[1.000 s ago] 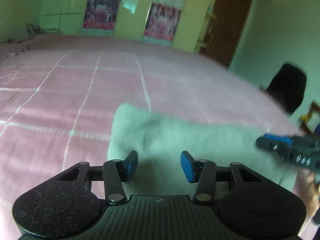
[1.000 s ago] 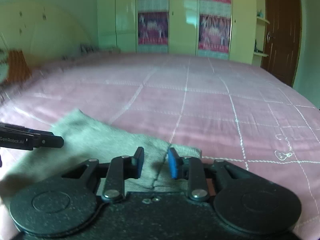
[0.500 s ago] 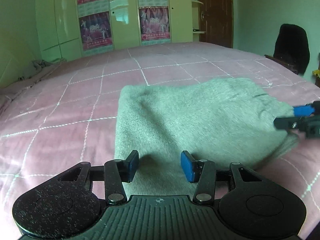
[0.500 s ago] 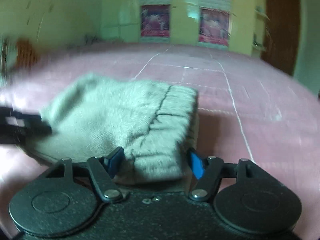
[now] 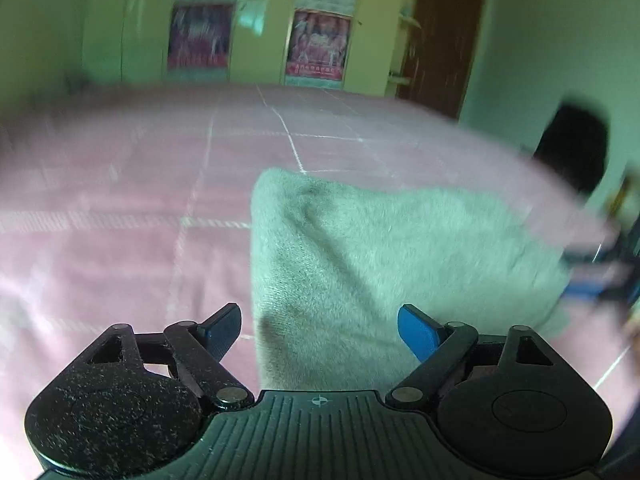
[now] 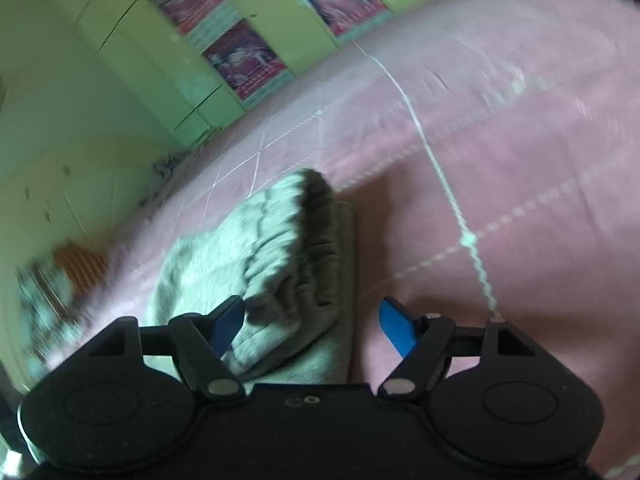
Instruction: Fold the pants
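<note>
Now the grey pants (image 5: 384, 256) lie as a compact folded bundle on the pink bedspread (image 5: 120, 200), so I judge the folding is nearly finished. The left gripper (image 5: 320, 330) is spread wide and holds nothing; its fingers stand on either side of the bundle's near edge. The right gripper (image 6: 312, 326) is also wide open and empty, at the ribbed waistband (image 6: 304, 248) end. To finish well, both should draw back straight without catching the soft cloth, then press the top layer flat. Posters (image 5: 318, 50) hang on the wardrobe, but their writing is too blurred to read.
</note>
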A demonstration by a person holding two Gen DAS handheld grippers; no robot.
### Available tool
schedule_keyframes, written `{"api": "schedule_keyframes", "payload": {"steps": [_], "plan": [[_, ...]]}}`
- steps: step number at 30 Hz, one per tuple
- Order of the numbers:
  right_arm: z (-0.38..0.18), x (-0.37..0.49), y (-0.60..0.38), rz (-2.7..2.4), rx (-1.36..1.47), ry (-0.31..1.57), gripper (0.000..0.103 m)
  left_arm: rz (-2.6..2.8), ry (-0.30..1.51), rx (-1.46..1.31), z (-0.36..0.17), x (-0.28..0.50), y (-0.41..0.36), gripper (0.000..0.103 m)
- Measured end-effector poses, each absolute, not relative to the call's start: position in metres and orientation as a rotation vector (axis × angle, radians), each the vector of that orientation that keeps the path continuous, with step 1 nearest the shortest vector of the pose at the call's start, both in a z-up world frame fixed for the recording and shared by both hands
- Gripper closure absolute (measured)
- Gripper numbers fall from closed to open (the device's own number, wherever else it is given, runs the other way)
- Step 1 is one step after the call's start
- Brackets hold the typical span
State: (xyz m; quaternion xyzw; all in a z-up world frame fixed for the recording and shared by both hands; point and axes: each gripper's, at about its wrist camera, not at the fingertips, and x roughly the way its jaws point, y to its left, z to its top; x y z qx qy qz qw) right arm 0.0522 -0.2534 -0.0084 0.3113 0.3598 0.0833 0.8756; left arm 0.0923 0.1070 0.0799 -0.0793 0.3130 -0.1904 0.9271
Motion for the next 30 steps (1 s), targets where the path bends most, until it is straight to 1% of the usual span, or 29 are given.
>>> {"api": "schedule_keyframes", "payload": {"steps": [3, 4, 5, 6, 9, 12, 13, 14, 15, 16, 17, 18, 19, 21, 23, 26, 30], "plan": [[-0.023, 0.06, -0.271, 0.235, 0.786, 0.774, 0.028, -0.515, 0.752, -0.46, 0.055, 0.124, 0.147, 0.028], [-0.026, 0.064, -0.275, 0.252, 0.809, 0.78, 0.028, -0.536, 0.788, -0.521, 0.045, 0.134, 0.155, 0.032], [-0.029, 0.067, -0.278, 0.27, 0.829, 0.785, 0.027, -0.554, 0.831, -0.565, 0.034, 0.144, 0.162, 0.049], [-0.032, 0.072, -0.281, 0.289, 0.853, 0.794, 0.027, -0.57, 0.875, -0.594, 0.024, 0.153, 0.168, 0.055], [-0.04, 0.084, -0.288, 0.357, 0.904, 0.826, 0.027, -0.649, 0.917, -0.72, 0.004, 0.17, 0.178, 0.055], [-0.045, 0.101, -0.284, 0.432, 0.915, 0.872, 0.028, -0.699, 0.929, -0.758, -0.004, 0.184, 0.171, 0.055], [-0.045, 0.107, -0.28, 0.441, 0.891, 0.882, 0.029, -0.71, 0.926, -0.757, -0.006, 0.188, 0.167, 0.055], [-0.046, 0.115, -0.274, 0.451, 0.859, 0.897, 0.033, -0.715, 0.916, -0.754, -0.007, 0.191, 0.163, 0.056], [-0.047, 0.122, -0.269, 0.456, 0.826, 0.91, 0.036, -0.719, 0.9, -0.754, -0.009, 0.194, 0.16, 0.057], [-0.048, 0.128, -0.264, 0.456, 0.8, 0.914, 0.038, -0.718, 0.883, -0.746, -0.011, 0.195, 0.155, 0.061], [-0.049, 0.133, -0.26, 0.464, 0.789, 0.914, 0.041, -0.711, 0.871, -0.73, -0.012, 0.196, 0.152, 0.068], [-0.049, 0.136, -0.257, 0.472, 0.777, 0.91, 0.044, -0.708, 0.858, -0.716, -0.013, 0.197, 0.147, 0.073], [-0.049, 0.139, -0.254, 0.478, 0.756, 0.908, 0.048, -0.702, 0.841, -0.704, -0.012, 0.196, 0.145, 0.074], [-0.048, 0.144, -0.251, 0.495, 0.734, 0.906, 0.051, -0.699, 0.817, -0.719, -0.011, 0.194, 0.144, 0.078], [-0.042, 0.146, -0.248, 0.511, 0.712, 0.9, 0.057, -0.726, 0.776, -0.769, -0.004, 0.193, 0.151, 0.079], [-0.02, 0.155, -0.245, 0.577, 0.705, 0.852, 0.058, -0.764, 0.718, -0.755, 0.022, 0.205, 0.153, 0.079], [0.013, 0.194, -0.237, 0.647, 0.673, 0.779, 0.059, -0.749, 0.634, -0.735, 0.061, 0.25, 0.164, 0.079]]}}
